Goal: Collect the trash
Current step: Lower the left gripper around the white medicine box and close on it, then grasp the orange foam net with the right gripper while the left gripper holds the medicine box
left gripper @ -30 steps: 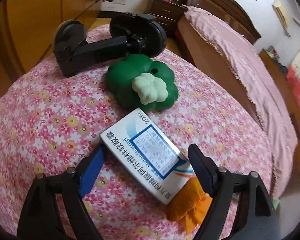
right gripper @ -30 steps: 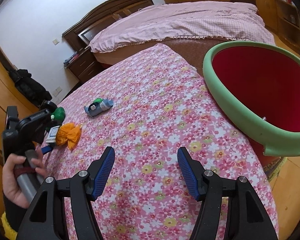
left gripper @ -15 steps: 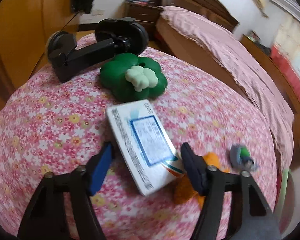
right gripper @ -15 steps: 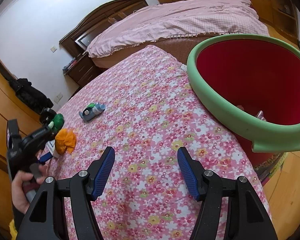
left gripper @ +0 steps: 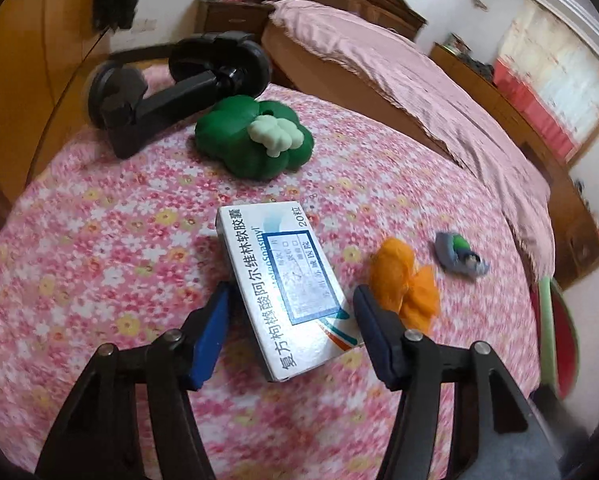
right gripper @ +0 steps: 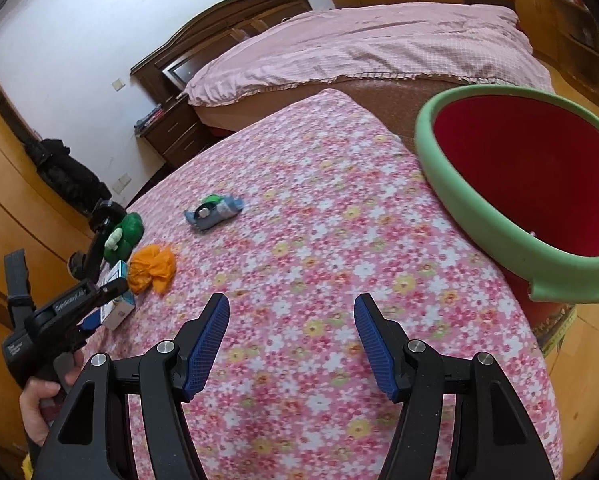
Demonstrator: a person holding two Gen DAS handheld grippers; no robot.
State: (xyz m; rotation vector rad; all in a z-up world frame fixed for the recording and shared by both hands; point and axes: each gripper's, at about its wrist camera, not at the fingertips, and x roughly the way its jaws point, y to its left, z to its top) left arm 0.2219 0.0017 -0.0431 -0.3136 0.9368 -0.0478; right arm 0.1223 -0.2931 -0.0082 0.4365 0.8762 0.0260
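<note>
- Medicine carton, a white-and-blue cardboard box (left gripper: 287,288), sits between the blue pads of the left gripper (left gripper: 289,320), apparently lifted and tilted above the pink flowered bedspread (left gripper: 99,240); the jaws are closing on its long sides and look to be touching them, likely the grip for carrying it off as trash.
- Crumpled orange wrapper (left gripper: 405,284) lies just beside the box on the cloth, and a small grey-and-green scrap (left gripper: 459,254) lies a little farther out, both probably next in line.
- Green clover-shaped soft toy (left gripper: 255,140) and a black clamp-like holder (left gripper: 171,92) rest near the far edge; whether they count as trash cannot be told.
- Red bucket with a pale green rim (right gripper: 475,208) stands at the bedspread's other end, well apart from the litter, presumably the bin.
- Right gripper (right gripper: 291,344) hovers with jaws apart and nothing between them, near the bucket.
</note>
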